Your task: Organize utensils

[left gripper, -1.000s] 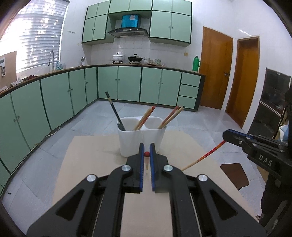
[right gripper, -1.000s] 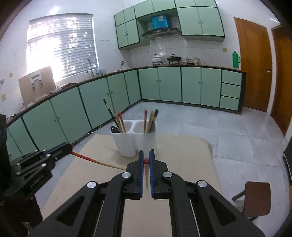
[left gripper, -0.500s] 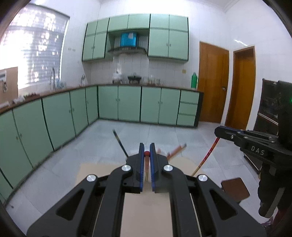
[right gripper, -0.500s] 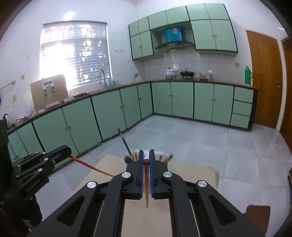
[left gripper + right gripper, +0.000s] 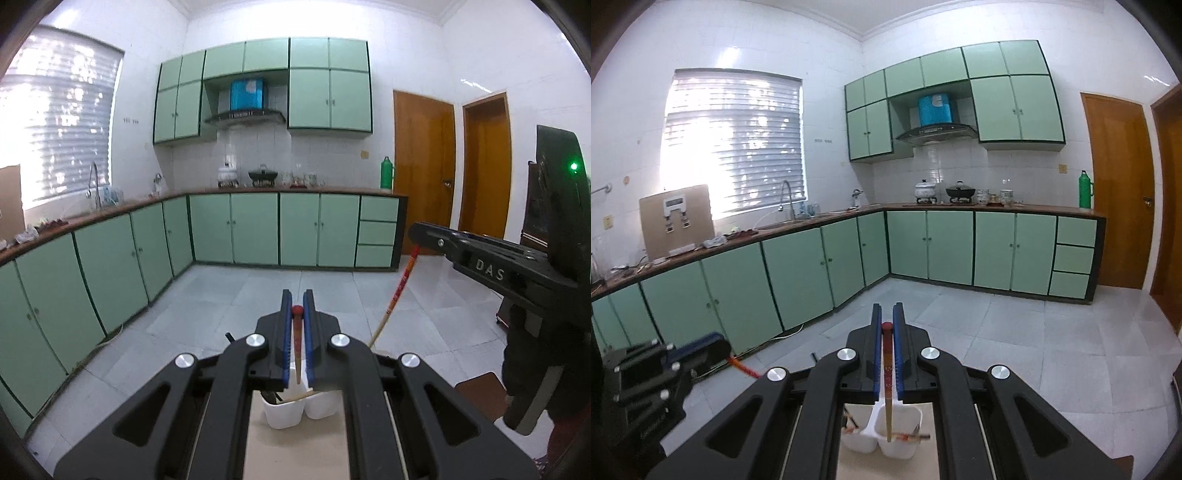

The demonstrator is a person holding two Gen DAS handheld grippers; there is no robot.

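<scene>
My left gripper [image 5: 297, 308] is shut on a red-topped chopstick [image 5: 297, 343] that hangs point down above the white two-cell holder [image 5: 286, 415]. My right gripper [image 5: 886, 321] is shut on another red-patterned chopstick [image 5: 887, 384], its tip hanging over the same holder [image 5: 905, 448]. The holder stands on a beige table [image 5: 295, 454] and holds other chopsticks, mostly hidden by the gripper bodies. The right gripper and its chopstick [image 5: 397, 295] show at the right of the left wrist view. The left gripper [image 5: 694, 349] shows at the lower left of the right wrist view.
Green kitchen cabinets [image 5: 798, 269] run along the left and far walls, with a tiled floor [image 5: 1034, 332] between. Wooden doors [image 5: 423, 170] stand at the right. A brown stool [image 5: 480, 387] sits beside the table.
Both grippers have risen and tilted up with their chopsticks. The holder has dropped from mid-frame to low in each view, under the hanging chopstick tips.
</scene>
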